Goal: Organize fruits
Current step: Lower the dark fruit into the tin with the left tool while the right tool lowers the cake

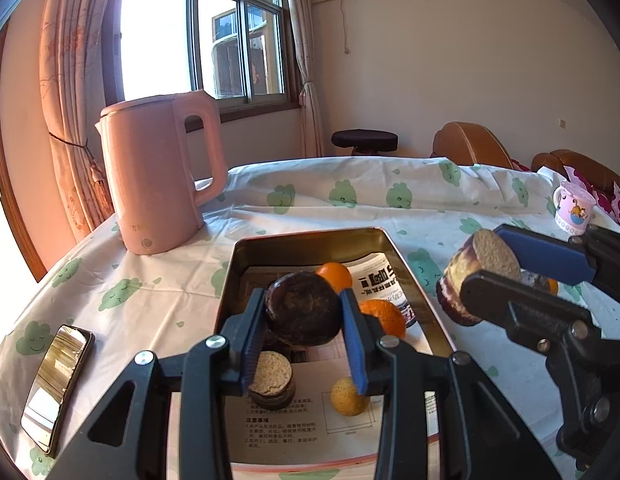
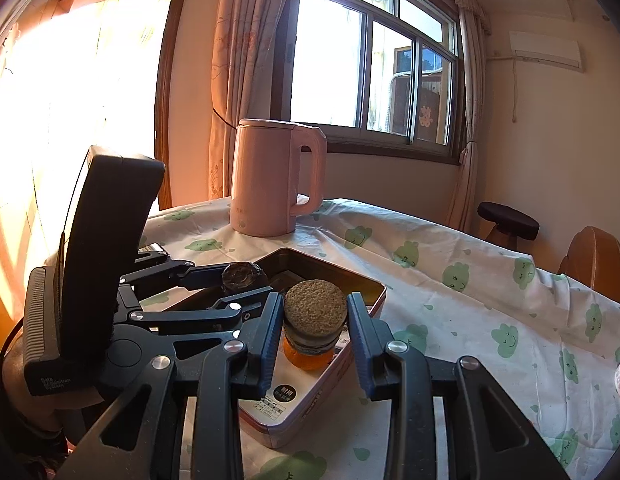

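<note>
A metal tin (image 1: 306, 236) lined with printed paper holds two oranges (image 1: 333, 274), a small yellow fruit (image 1: 347, 396) and a dark-skinned chunk with a tan cut face (image 1: 270, 376). Above the tin, my left gripper (image 1: 302, 304) is shut on a dark round chunk (image 1: 302, 316). To its right, beside the tin, my right gripper (image 1: 485, 258) is shut on a tan-faced chunk (image 1: 495, 254). In the right wrist view that chunk (image 2: 315, 308) sits between the blue pads (image 2: 359, 344) over the tin's near corner (image 2: 373, 286), with the left gripper (image 2: 246, 280) farther left.
A pink kettle (image 1: 158, 176) stands on the cloud-print tablecloth behind the tin. A phone (image 1: 56, 384) lies at the table's left edge. A patterned mug (image 1: 573, 208) stands at far right. A dark stool (image 1: 363, 140) and brown chairs (image 1: 469, 144) are beyond the table.
</note>
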